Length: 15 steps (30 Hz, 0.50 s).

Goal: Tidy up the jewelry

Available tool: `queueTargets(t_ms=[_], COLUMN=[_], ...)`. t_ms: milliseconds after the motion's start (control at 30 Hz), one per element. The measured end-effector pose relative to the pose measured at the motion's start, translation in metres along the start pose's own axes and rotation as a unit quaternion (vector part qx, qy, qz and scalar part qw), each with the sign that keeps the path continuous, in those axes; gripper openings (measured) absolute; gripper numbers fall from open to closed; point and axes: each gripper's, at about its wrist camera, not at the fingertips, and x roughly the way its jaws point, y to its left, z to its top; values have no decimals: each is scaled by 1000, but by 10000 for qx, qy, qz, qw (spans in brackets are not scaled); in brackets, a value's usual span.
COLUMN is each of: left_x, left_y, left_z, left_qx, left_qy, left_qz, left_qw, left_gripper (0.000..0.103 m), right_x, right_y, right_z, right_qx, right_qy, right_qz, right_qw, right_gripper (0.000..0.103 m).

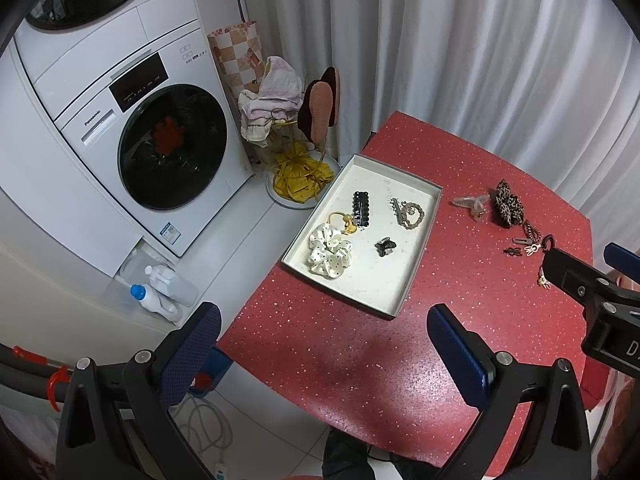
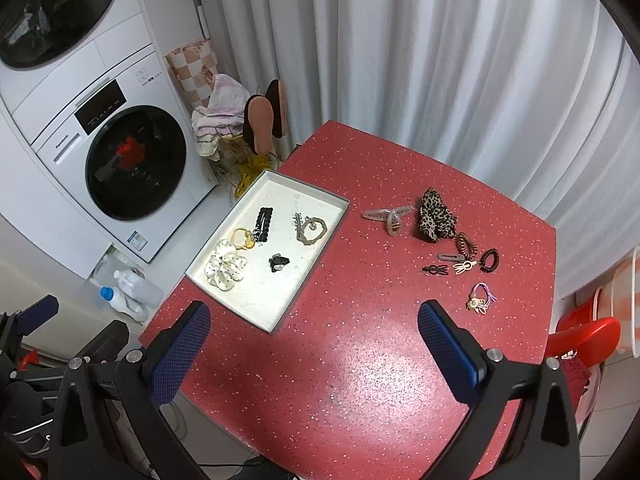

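Tray (image 2: 320, 236): left on red table (image 2: 360, 380); holds white dotted scrunchie (image 2: 224, 269), black barrette (image 2: 264, 224), small black claw clip (image 2: 278, 263).
Loose pieces: leopard scrunchie (image 2: 436, 216), clear claw clip (image 2: 390, 218), coil ties (image 2: 478, 254), right of tray; tiny clips beside them, type unclear.
Left gripper (image 1: 324, 344): wide apart, holding nothing.
Right gripper (image 2: 314, 344): wide apart, holding nothing.

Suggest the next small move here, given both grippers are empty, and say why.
Probably lower the right gripper toward the pink hair tie, the loose piece nearest it on the red table. Both grippers are open and hold nothing, the left gripper included, and several accessories still lie outside the white tray, which has bare space left.
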Motion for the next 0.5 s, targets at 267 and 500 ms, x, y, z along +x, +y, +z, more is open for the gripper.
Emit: queueTargets(t_ms=[267, 500], left_x=[1, 3], left_y=[1, 2], left_z=[1, 2], left_qx=[4, 5], left_qy=[9, 20], left_qz=[16, 36], left_qw=[10000, 10000], left_gripper=[103, 103], right_x=[1, 3], right_y=[-1, -1], right_z=[-1, -2], right_qx=[-3, -14], right_qy=[8, 37], right_qz=[5, 14], right_qw=[10000, 10000], right_gripper=[103, 103])
